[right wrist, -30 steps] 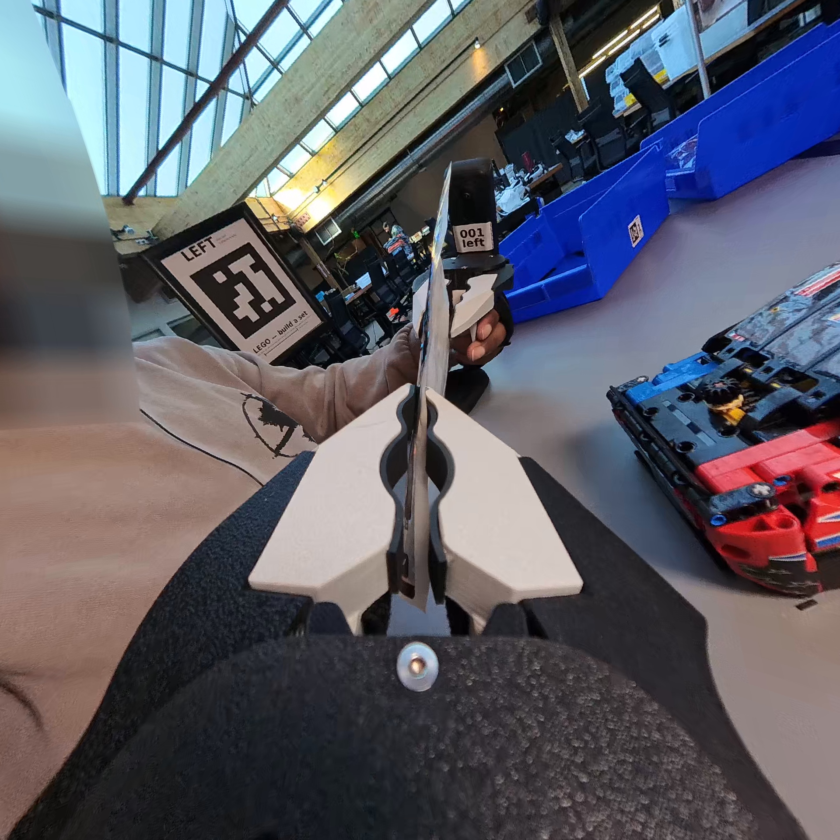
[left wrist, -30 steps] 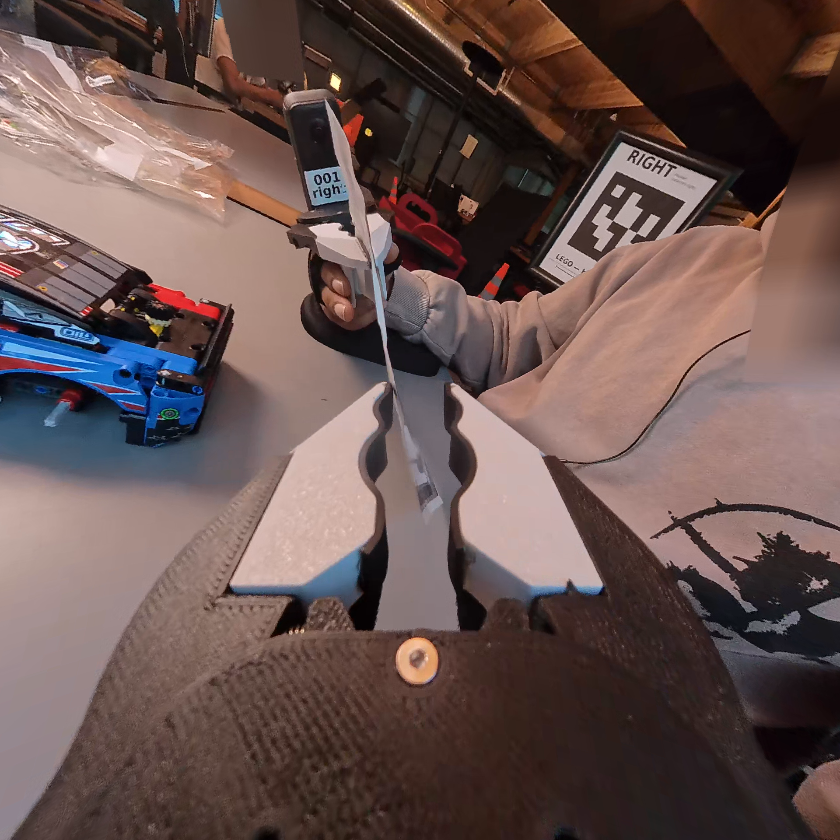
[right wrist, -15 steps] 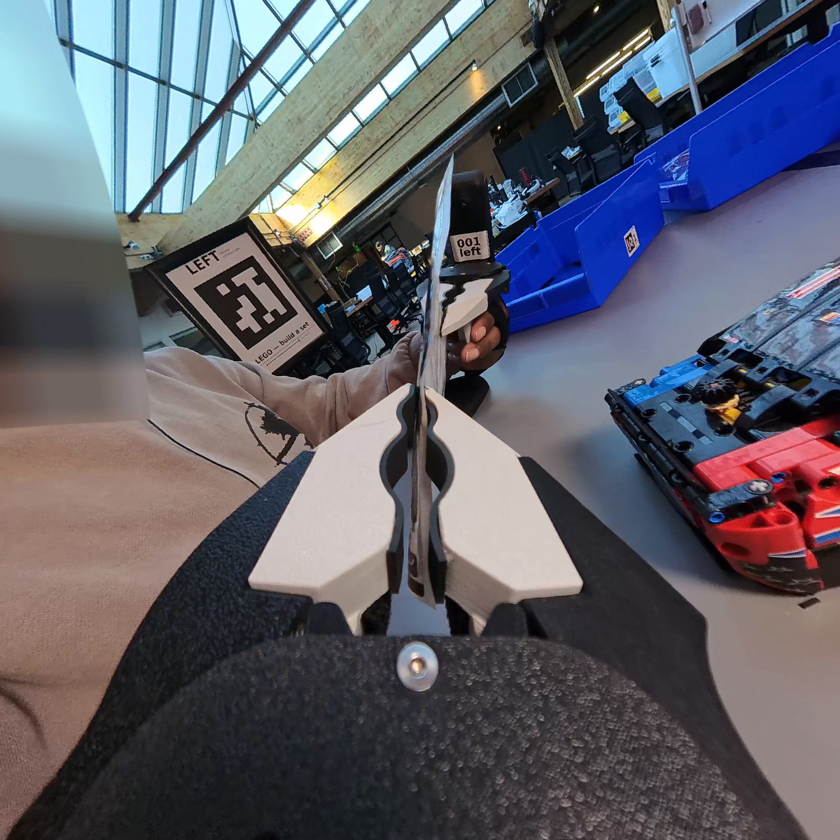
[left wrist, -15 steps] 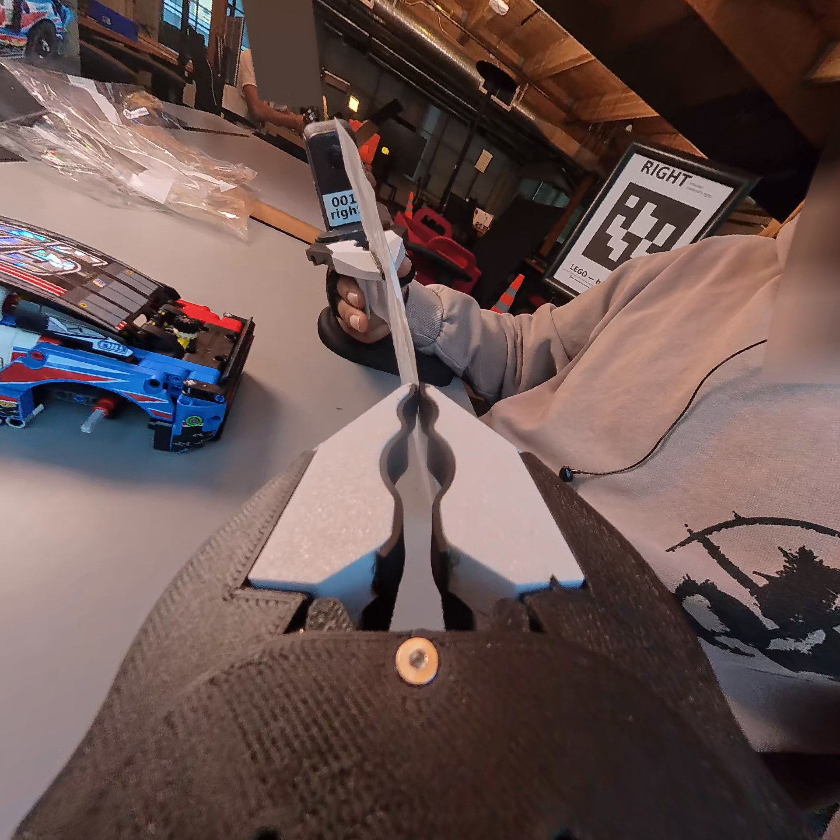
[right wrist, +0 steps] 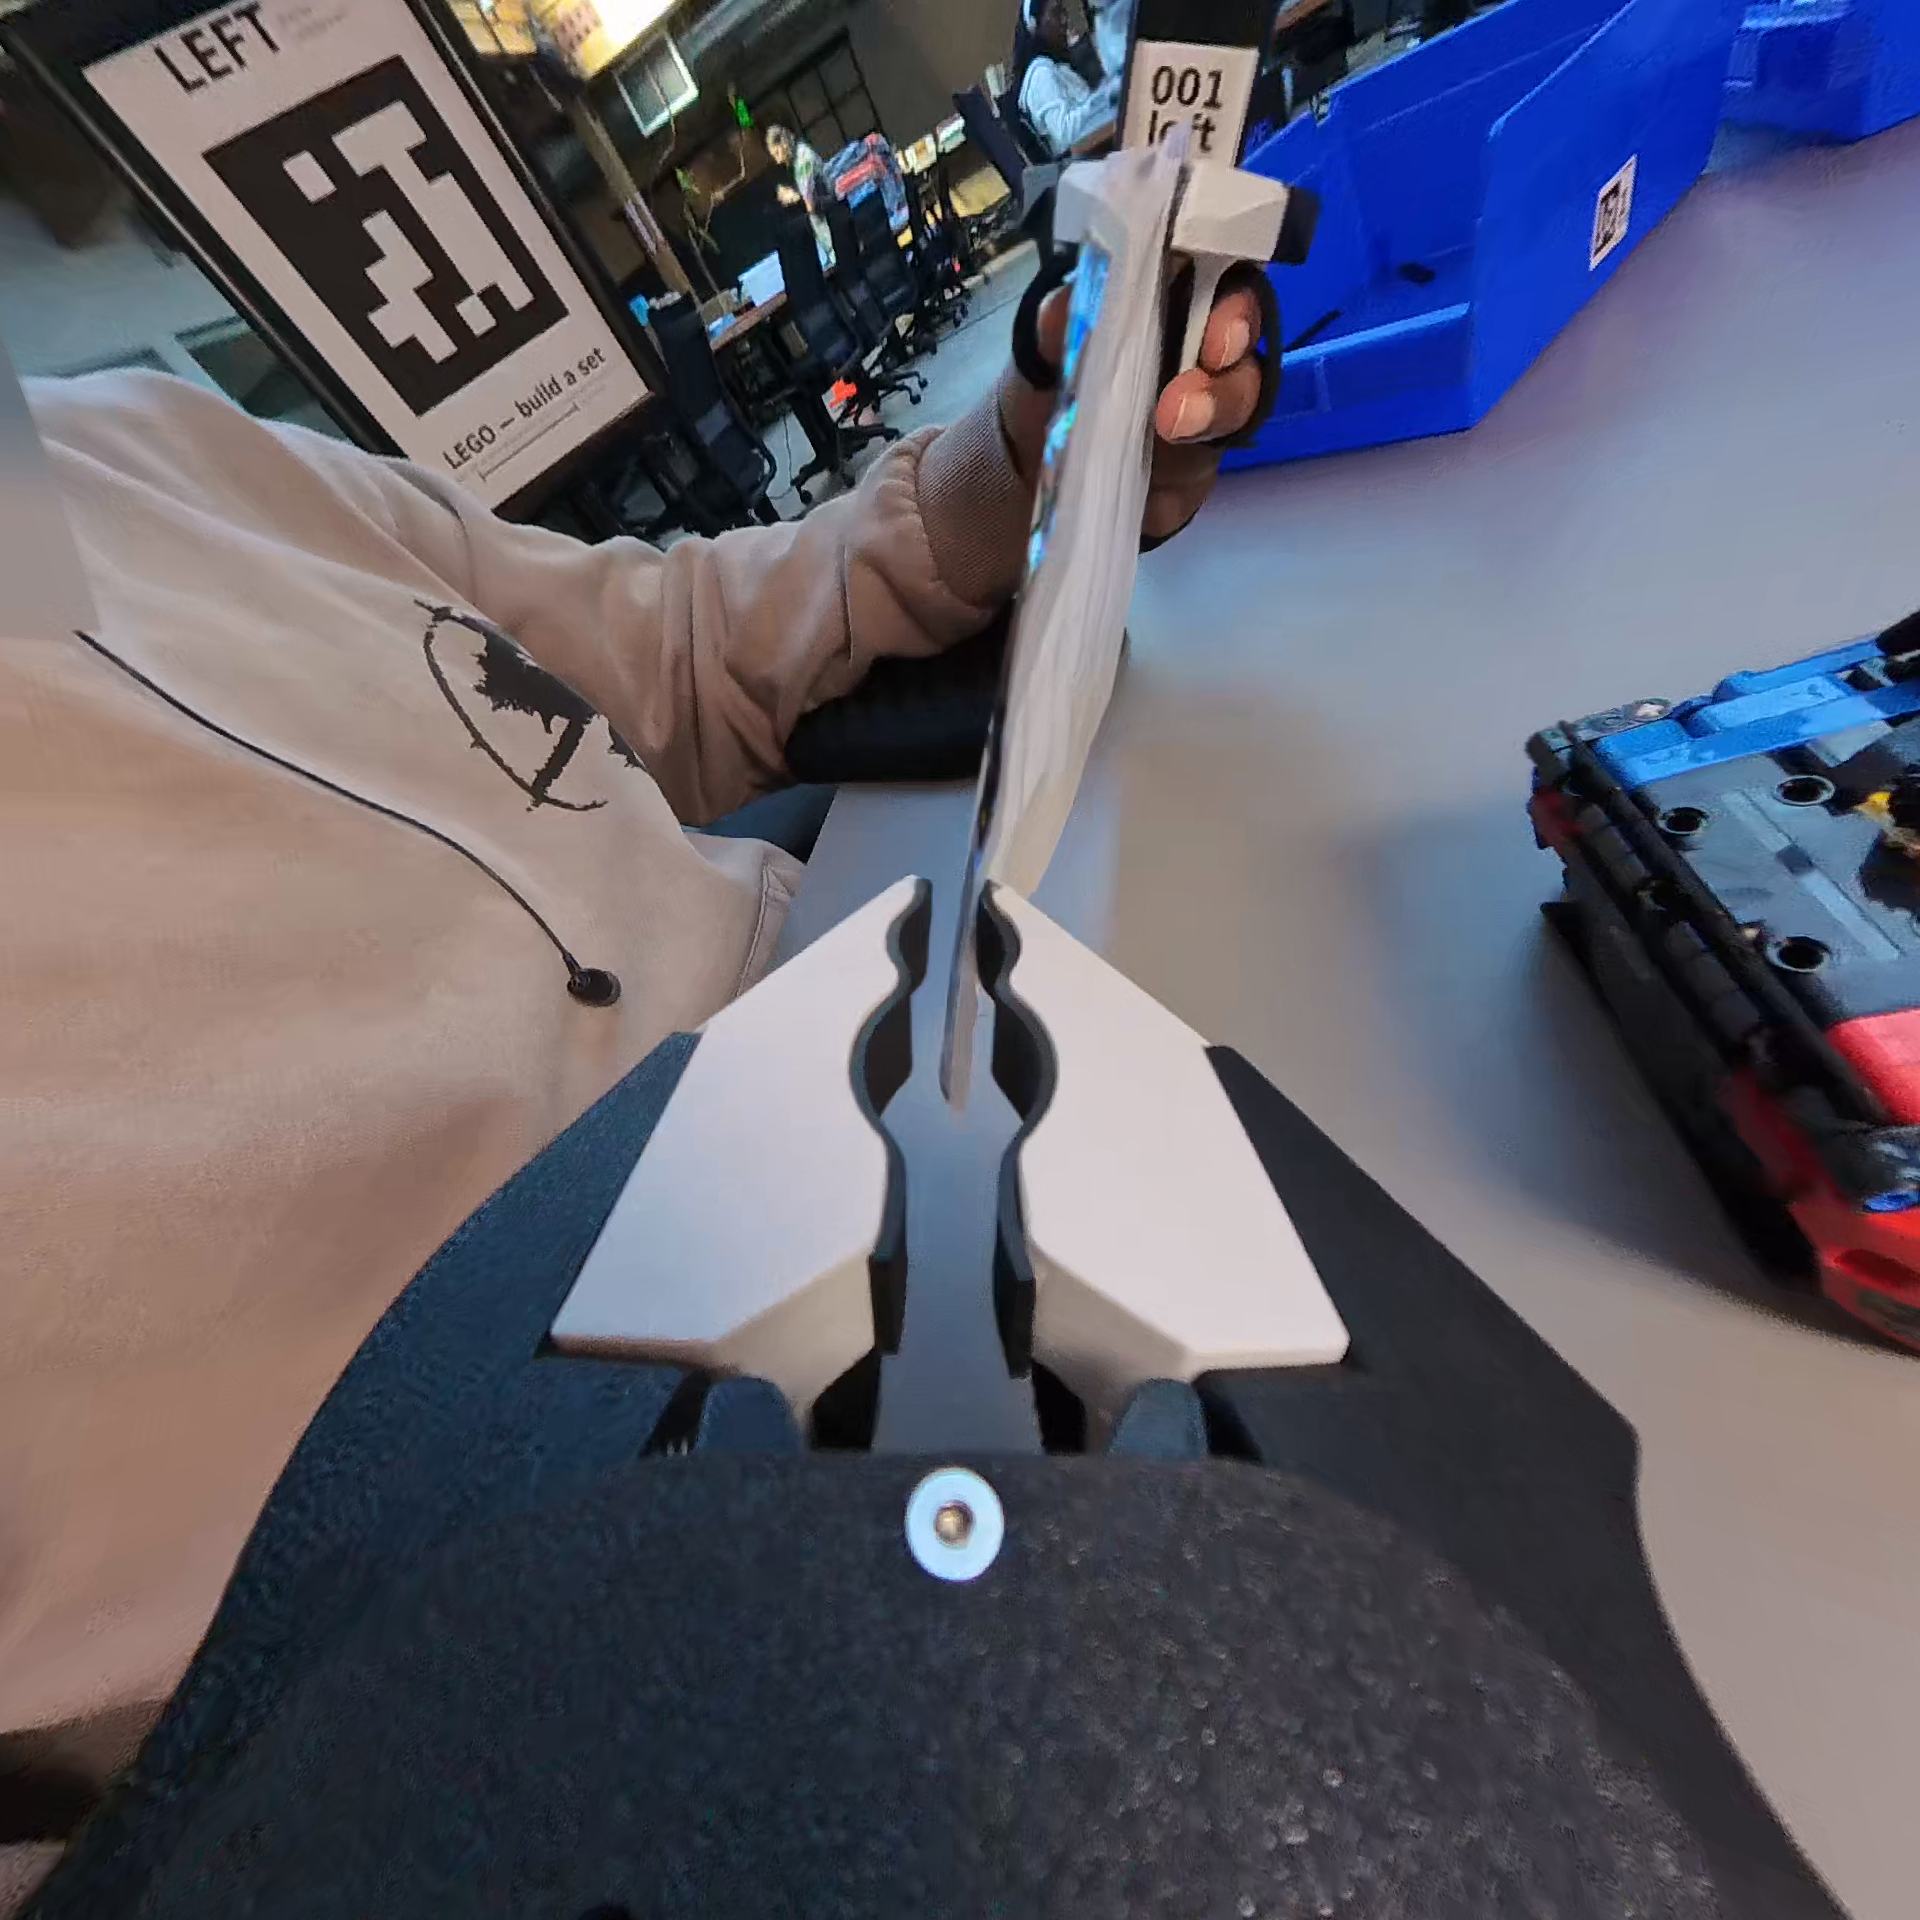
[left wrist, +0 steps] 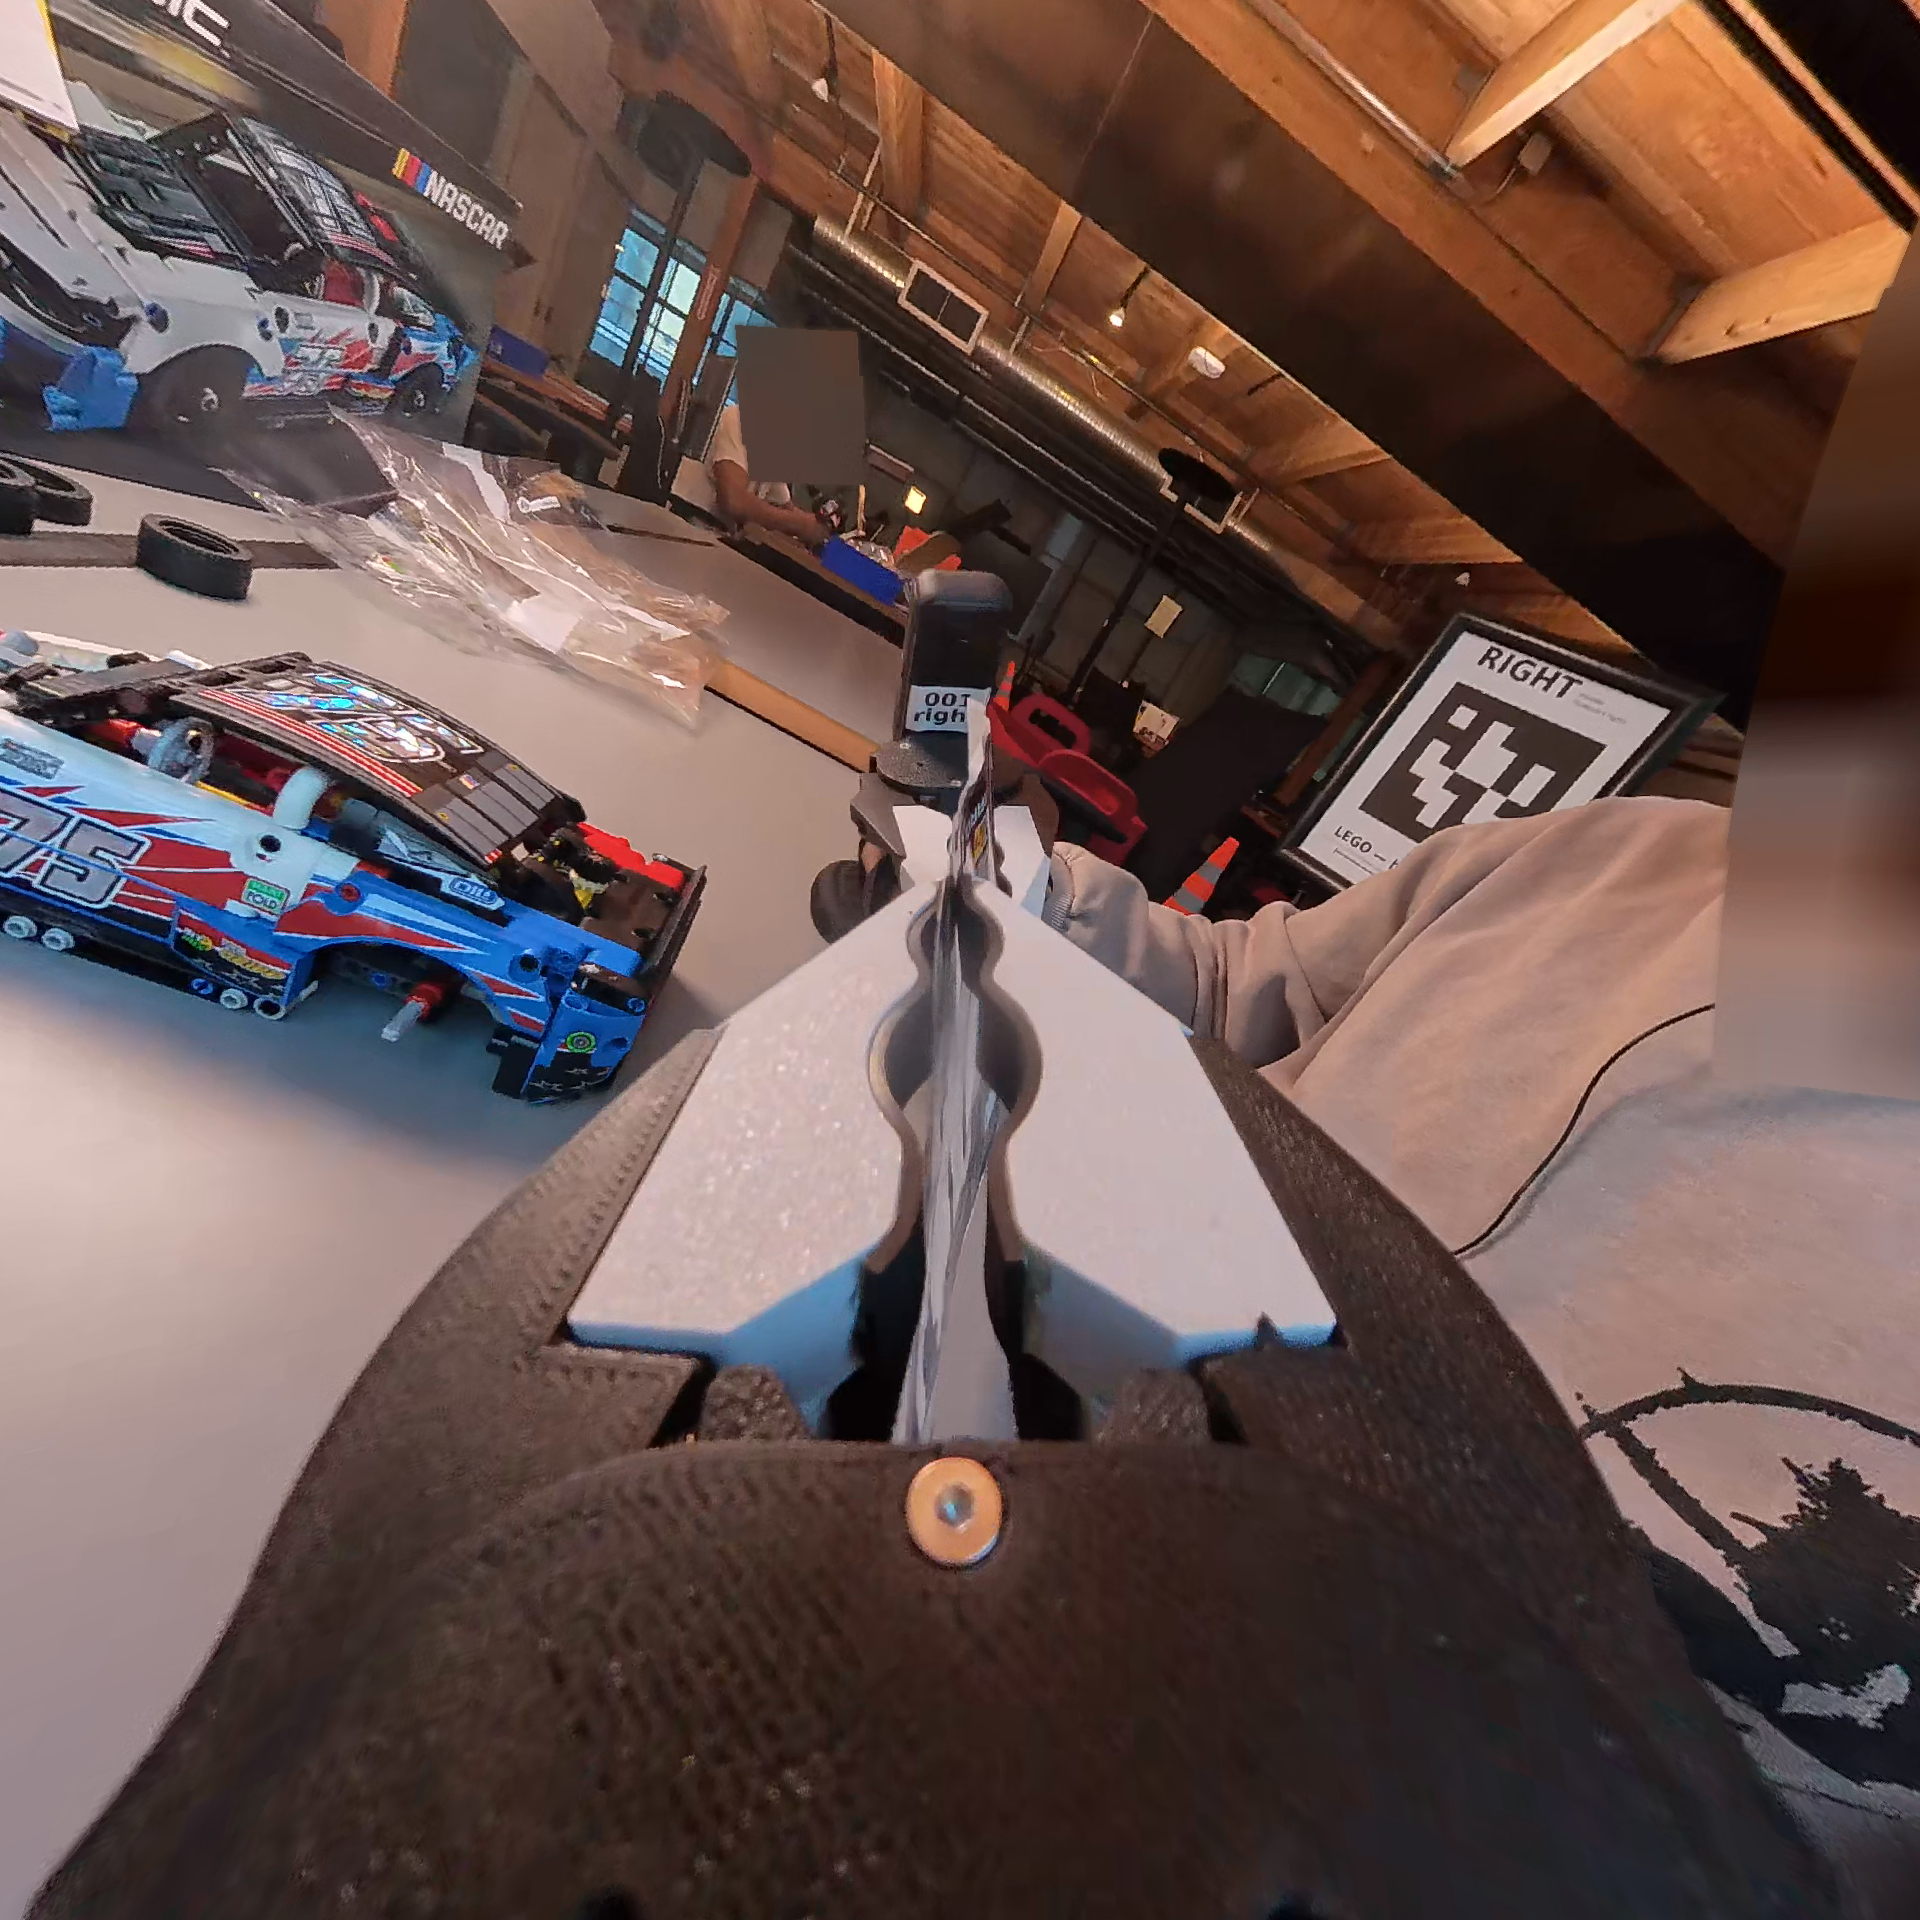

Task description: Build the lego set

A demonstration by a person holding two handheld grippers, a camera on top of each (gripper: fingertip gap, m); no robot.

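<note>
Two grippers meet over one thin sheet, seen edge-on in both views. The left gripper [left wrist: 961, 914] is clamped on the sheet [left wrist: 958, 1122], whose edge runs down the wavy channel between its fingers; the right gripper [right wrist: 954, 899] stands narrowly parted, the sheet's [right wrist: 1081, 582] lower end hanging in the gap without clear contact on either side. I judge this a hand-over: one claw pinches so the other can let go or take a new grip, which suits something too limp and flat to be managed by one.

The sheet looks like glossy printed paper, likely stickers, pale on one face and coloured on the other, and it bows slightly. Fingers are matte, pale, wedge-shaped with scalloped inner faces; their housings are rough black print.

The car [left wrist: 312, 862] sits on the smooth grey table [left wrist: 260, 1247], well left of the grippers, its body blue, red and white, studded black plates showing at the rear. Crinkled clear bags [left wrist: 499, 561] and a loose tyre [left wrist: 194, 556] lie beyond.
</note>
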